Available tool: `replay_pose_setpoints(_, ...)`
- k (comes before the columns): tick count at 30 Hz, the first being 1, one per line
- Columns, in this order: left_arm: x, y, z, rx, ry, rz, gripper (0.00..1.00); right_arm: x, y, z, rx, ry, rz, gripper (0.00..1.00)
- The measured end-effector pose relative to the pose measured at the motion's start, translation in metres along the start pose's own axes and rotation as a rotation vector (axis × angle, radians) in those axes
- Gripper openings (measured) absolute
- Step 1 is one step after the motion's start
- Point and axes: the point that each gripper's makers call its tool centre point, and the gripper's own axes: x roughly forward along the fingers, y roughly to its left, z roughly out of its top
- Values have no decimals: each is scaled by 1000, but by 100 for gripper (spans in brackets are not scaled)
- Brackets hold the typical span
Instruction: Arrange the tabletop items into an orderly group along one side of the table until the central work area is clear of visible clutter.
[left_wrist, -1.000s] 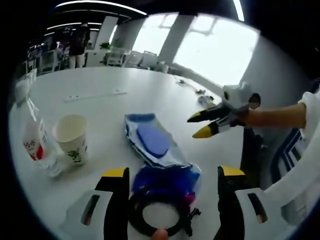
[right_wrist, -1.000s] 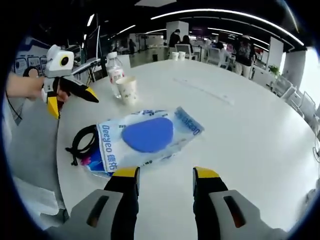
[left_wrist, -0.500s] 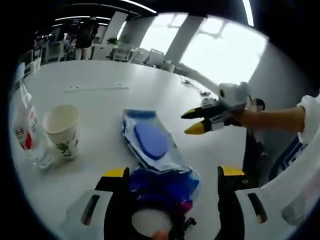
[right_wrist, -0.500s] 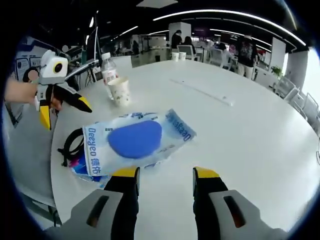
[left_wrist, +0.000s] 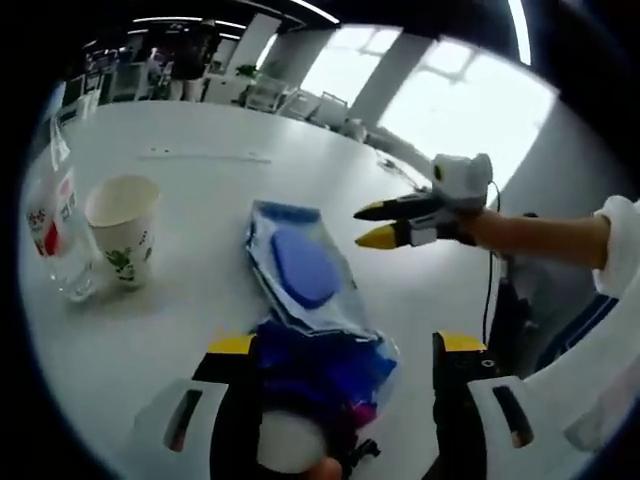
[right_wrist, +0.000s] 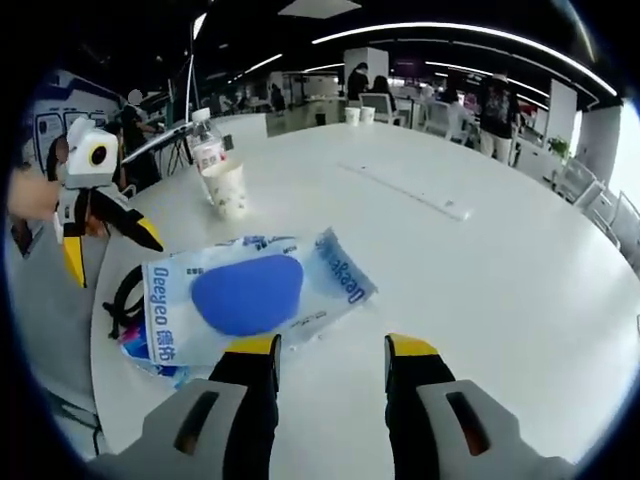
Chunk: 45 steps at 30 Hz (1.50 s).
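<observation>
Two open grippers, left gripper (left_wrist: 340, 355); right gripper (right_wrist: 327, 347), blue packet (right_wrist: 245, 295) between

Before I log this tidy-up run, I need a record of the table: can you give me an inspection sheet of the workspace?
Surface: white round table, mostly bare.
Job's things: clear packet with blue pad; paper cup beside plastic bottle.
Clutter: dark blue pouch under the packet's near end; long white strip farther off.
Grippers: left gripper open, above the table edge; right gripper open, holding nothing.
Cables: black cable coil at the table edge.
Surroundings: open office, chairs, people, bright windows.
</observation>
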Motion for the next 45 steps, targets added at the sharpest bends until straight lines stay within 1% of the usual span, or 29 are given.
replay_pose_setpoints(3,3,0,-1,-29,-7,7,64,5,-6,4,8,-9,-5,39)
replay_pose_setpoints(7,8,-2,-2,-70,-7,-1,63,11,-13,10,35,-25,-8,39)
replay_pose_setpoints(10,10,-2,-3,-93,-9,7,62,15,-13,11,42,-25,-8,39)
replay_pose_setpoints(13,15,-3,-7,-116,1,-3,60,18,-13,13,51,-29,-6,38)
replay_pose_setpoints(15,18,-1,-8,-128,5,9,58,20,-12,14,60,-36,1,38)
replay_pose_setpoints(16,19,0,-6,-156,-6,15,57,22,-12,15,68,-40,6,38)
replay_pose_setpoints(17,20,1,-3,-202,-28,21,57,23,-12,16,76,-41,10,38)
replay_pose_setpoints(19,21,1,-2,-231,-34,15,58,27,-12,16,102,-45,21,38)
replay_pose_setpoints(23,22,4,-4,-246,-21,30,51,33,-15,18,124,-55,27,38)
replay_pose_setpoints(28,23,12,-3,-315,-36,63,45,38,-18,23,145,-75,30,36)
replay_pose_setpoints(30,24,13,-4,-333,-35,67,38,41,-18,23,153,-76,37,32)
replay_pose_setpoints(31,24,13,-3,-339,-38,71,34,42,-15,23,157,-74,51,30)
replay_pose_setpoints(33,25,13,-3,-349,-38,72,29,45,-14,23,145,-75,55,29)
replay_pose_setpoints(36,28,11,-7,-346,-12,66,25,48,-14,23,144,-73,60,27)
replay_pose_setpoints(39,28,11,-7,-349,-15,66,22,49,-15,24,140,-77,63,17)
replay_pose_setpoints(41,28,12,-7,-354,-19,69,19,49,-18,25,125,-81,54,12)
replay_pose_setpoints(45,27,14,-7,-353,-17,76,14,50,-22,24,133,-88,49,6)
